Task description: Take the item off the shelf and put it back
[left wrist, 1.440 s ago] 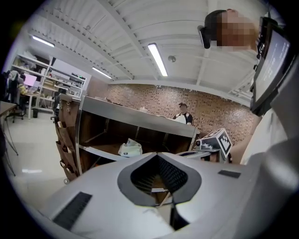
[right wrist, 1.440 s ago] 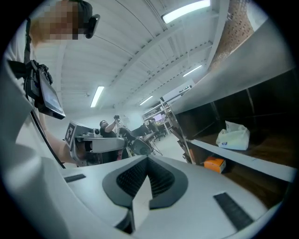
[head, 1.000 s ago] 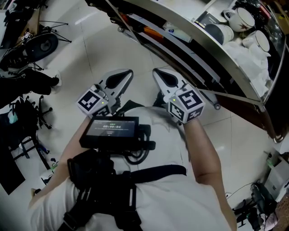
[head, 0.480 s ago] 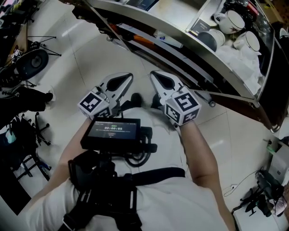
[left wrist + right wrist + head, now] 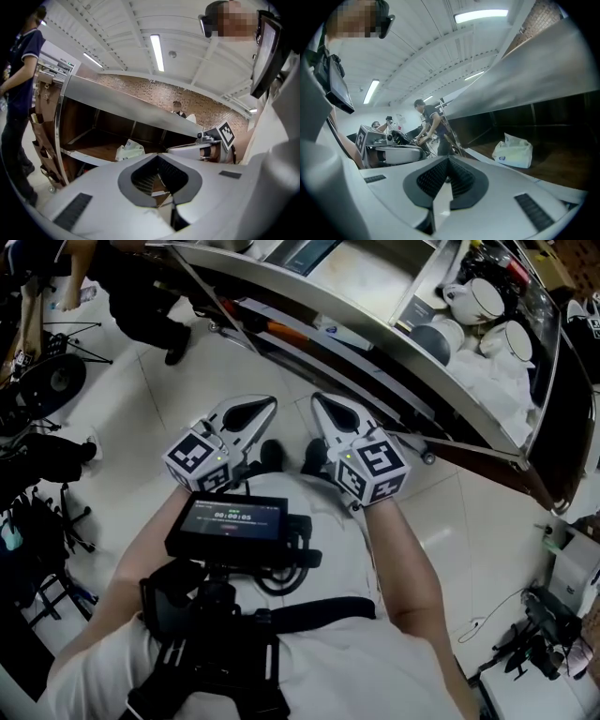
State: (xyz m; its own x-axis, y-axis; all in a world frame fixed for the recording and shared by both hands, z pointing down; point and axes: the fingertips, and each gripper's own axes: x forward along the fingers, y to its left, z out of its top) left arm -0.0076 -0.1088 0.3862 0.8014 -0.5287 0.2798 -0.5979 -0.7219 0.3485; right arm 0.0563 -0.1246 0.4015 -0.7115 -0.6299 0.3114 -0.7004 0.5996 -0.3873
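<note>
Grippers facing shelf — both empty
Left gripper (image 5: pixel 269 401), right gripper (image 5: pixel 316 399): jaws pressed together; white pack (image 5: pixel 513 151) on shelf (image 5: pixel 562 169) — untouched.

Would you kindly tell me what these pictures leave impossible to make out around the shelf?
White pack, right gripper view: label print too small to read.
Shelf, head view: lower tiers mostly hidden under its metal edge.
White heap beside the mugs, head view: cloth or bags, too small to tell.
Bystander, left gripper view: cut off at the left edge.
</note>
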